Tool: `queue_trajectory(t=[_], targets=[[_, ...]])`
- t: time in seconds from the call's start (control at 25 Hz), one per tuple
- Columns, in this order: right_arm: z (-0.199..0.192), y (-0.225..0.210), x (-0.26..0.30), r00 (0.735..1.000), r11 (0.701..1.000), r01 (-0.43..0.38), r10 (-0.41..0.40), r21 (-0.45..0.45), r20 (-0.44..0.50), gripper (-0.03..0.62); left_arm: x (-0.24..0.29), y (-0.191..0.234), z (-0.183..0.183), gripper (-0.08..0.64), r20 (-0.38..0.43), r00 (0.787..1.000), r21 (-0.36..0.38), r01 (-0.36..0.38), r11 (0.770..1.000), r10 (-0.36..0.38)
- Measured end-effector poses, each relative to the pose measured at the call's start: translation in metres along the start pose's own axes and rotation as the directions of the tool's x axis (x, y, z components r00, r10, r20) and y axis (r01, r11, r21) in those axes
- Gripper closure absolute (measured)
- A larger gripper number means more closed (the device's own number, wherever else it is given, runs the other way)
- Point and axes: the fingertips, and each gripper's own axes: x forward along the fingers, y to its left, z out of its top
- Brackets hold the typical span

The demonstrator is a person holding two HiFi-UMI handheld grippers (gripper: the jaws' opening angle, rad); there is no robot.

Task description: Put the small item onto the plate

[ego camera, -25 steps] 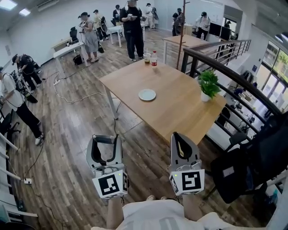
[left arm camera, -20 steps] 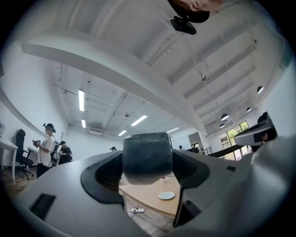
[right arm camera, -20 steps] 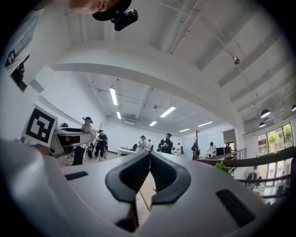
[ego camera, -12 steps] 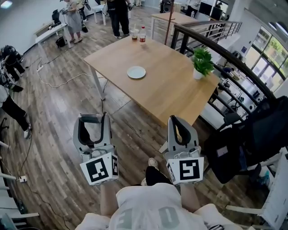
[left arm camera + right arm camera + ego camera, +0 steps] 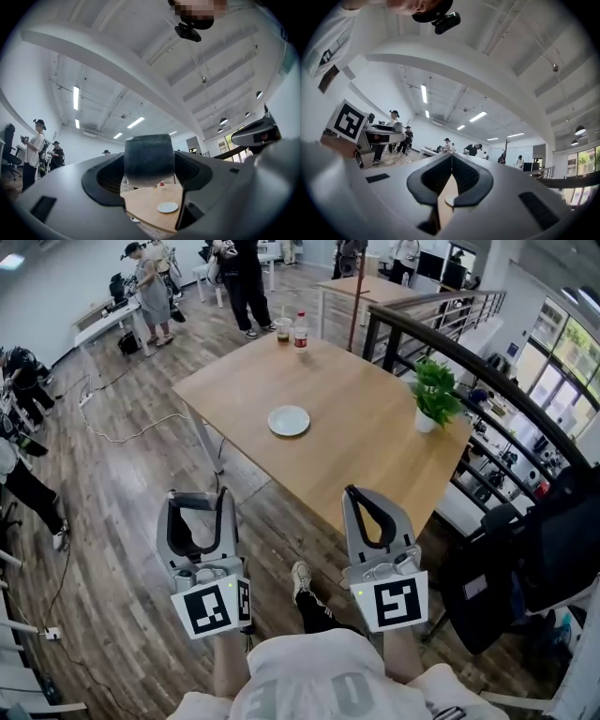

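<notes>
While we look down in the head view, the left gripper (image 5: 199, 507) and the right gripper (image 5: 354, 495) hang over the wooden floor (image 5: 122, 521) just short of the table (image 5: 375, 465), and the white plate (image 5: 288, 420) lies near the table's middle, well apart from both. Along the left gripper's jaws we see them clamped on the small item (image 5: 149, 159) (a dark, rough-looking block), with the plate small and distant beneath it. Along the right gripper's jaws we find the tips pressed together, empty.
</notes>
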Motion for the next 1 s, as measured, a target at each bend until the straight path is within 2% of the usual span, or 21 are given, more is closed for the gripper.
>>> queue_trajectory(t=[0.24,0.32,0.48,0.64,0.84,1.0], targets=[[-0.014,-0.045,0.087,1.0,0.998,0.006,-0.008,0.056,0.03,0.574,0.083,0.008,-0.019,0.244,-0.005,1.0,0.052,-0.011,0.999,0.011],[-0.018,-0.054,0.119,0.999,0.998,-0.03,0.028,0.055,0.041,0.574,0.109,0.009,-0.024,0.244,-0.012,1.0,0.067,-0.011,0.998,0.012],[-0.028,-0.053,0.184,0.988,0.989,-0.145,0.147,-0.03,0.05,0.574,0.16,0.021,-0.03,0.244,-0.009,0.999,0.094,-0.036,0.995,0.037],[-0.039,-0.056,0.239,0.979,0.981,-0.196,0.196,-0.01,0.054,0.574,0.207,0.04,-0.037,0.244,-0.001,0.997,0.115,-0.082,0.99,0.083],[-0.058,-0.077,0.286,0.981,0.981,-0.19,0.187,0.048,0.059,0.573,0.253,0.053,-0.056,0.244,-0.01,0.993,0.142,-0.112,0.984,0.114],[-0.086,-0.081,0.306,0.983,0.981,-0.184,0.184,0.067,0.01,0.574,0.271,0.059,-0.077,0.244,-0.046,0.993,0.142,-0.103,0.984,0.111]])
